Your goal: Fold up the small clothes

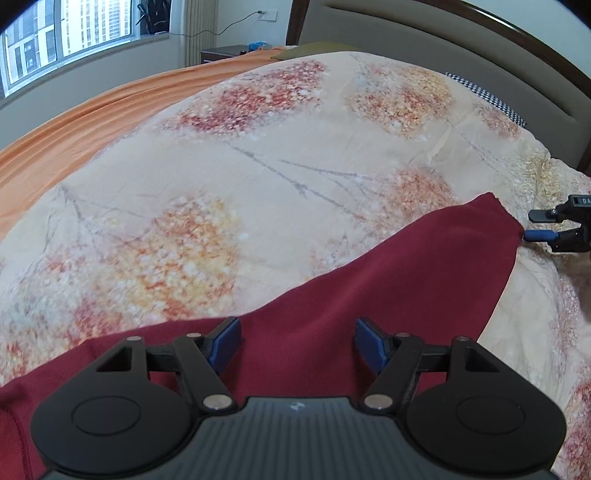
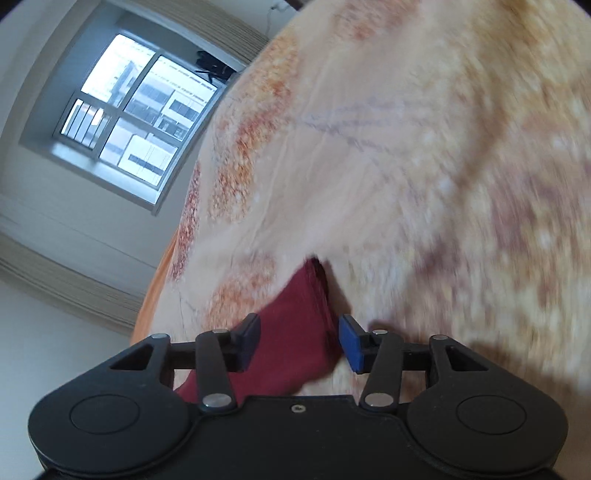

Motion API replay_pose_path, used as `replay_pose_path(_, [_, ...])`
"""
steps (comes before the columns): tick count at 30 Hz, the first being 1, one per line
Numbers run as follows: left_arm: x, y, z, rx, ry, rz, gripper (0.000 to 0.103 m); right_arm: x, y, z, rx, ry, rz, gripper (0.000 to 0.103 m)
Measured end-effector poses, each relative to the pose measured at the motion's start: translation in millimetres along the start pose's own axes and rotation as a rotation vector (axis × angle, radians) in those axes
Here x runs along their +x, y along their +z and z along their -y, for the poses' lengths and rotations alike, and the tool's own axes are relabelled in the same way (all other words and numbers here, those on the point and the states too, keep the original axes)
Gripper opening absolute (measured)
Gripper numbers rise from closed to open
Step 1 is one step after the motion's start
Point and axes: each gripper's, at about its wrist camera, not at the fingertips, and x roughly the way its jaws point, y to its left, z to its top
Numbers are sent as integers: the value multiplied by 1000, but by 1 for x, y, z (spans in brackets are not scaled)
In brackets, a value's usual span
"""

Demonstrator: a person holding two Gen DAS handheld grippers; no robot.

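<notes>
At the far left, beyond the dark red garment (image 1: 388,273), we see a window (image 1: 70,29) in the wall, and below it an orange sheet (image 1: 74,118) running along the left edge of the bed. Nearer the garment lies the floral quilt (image 1: 258,155), cream with red and yellow blossom patches, and the garment is spread flat on it, reaching from the lower left up to a corner at the right.

Over the garment's near part we hold the left gripper (image 1: 297,341), its blue pads (image 1: 227,338) standing well apart with only flat cloth showing between them; they clamp nothing. Behind the garment, past the quilt, a padded headboard (image 1: 424,37) rises, with a strip of black-and-white checked fabric (image 1: 487,98) at its foot.

Just beside the garment's far right corner we see the right gripper (image 1: 528,225) coming in from the side, its fingers parted, one blue tip about touching the cloth edge. In its own blurred view the right gripper (image 2: 299,341) has a narrow end of the garment (image 2: 295,332) between its separated pads (image 2: 351,343); whether either pad presses the cloth we cannot tell.
</notes>
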Motion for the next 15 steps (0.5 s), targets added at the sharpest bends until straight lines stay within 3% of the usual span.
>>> replay_pose_path(4, [7, -9, -6, -23, 11, -38, 73, 24, -12, 11, 70, 3, 10, 34])
replay_pose_path(6, [17, -14, -10, -55, 17, -60, 74, 33, -12, 14, 110, -14, 42, 15])
replay_pose_path(8, [25, -15, -12, -76, 24, -67, 76, 37, -9, 9, 122, -19, 75, 8])
replay_pose_path(12, [10, -11, -27, -215, -25, -11, 71, 32, -4, -60, -118, -8, 102, 6])
replay_pose_path(15, [-28, -22, -50, -384, -133, 88, 75, 37, -20, -134, -337, 68, 53, 6])
